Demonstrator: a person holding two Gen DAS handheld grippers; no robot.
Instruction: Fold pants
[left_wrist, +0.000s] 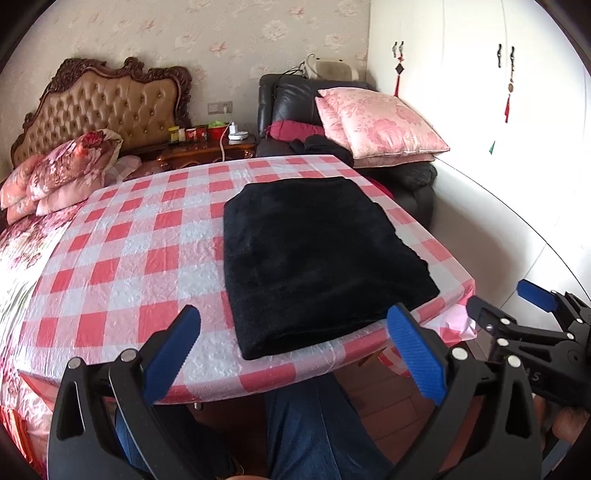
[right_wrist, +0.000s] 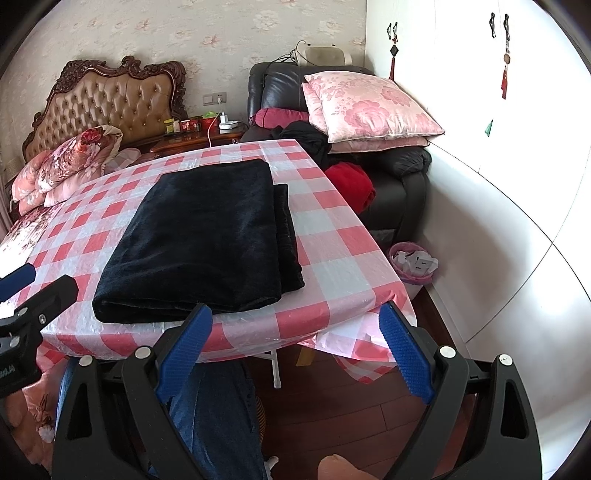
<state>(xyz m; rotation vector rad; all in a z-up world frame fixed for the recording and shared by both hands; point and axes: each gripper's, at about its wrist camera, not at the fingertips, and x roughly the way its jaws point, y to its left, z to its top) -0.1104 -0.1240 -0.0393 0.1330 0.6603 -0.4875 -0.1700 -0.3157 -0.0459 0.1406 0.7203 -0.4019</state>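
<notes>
Black pants folded on table, both hand-held grippers wide and empty.

Pants (left_wrist: 317, 258) lie as a flat folded stack on the checked tablecloth (left_wrist: 129, 251), just ahead of the left hand-held gripper (left_wrist: 295, 354), nearest fold edge between and a bit beyond its blue fingers (left_wrist: 173, 354), not touching them. Right hand-held gripper (right_wrist: 295, 354) sits back from the table (right_wrist: 332, 258) edge, jaws spread wide, nothing between; pants ahead and to its left, second layer sticking out on the stack's right side. Person's jeans (left_wrist: 306, 424) show below both grippers. Far beyond: pink pillows (right_wrist: 373, 107) on a dark armchair (right_wrist: 402, 184), bed headboard (left_wrist: 103, 107) far left, small bin (right_wrist: 413, 262) on floor to the right gripper's right.
</notes>
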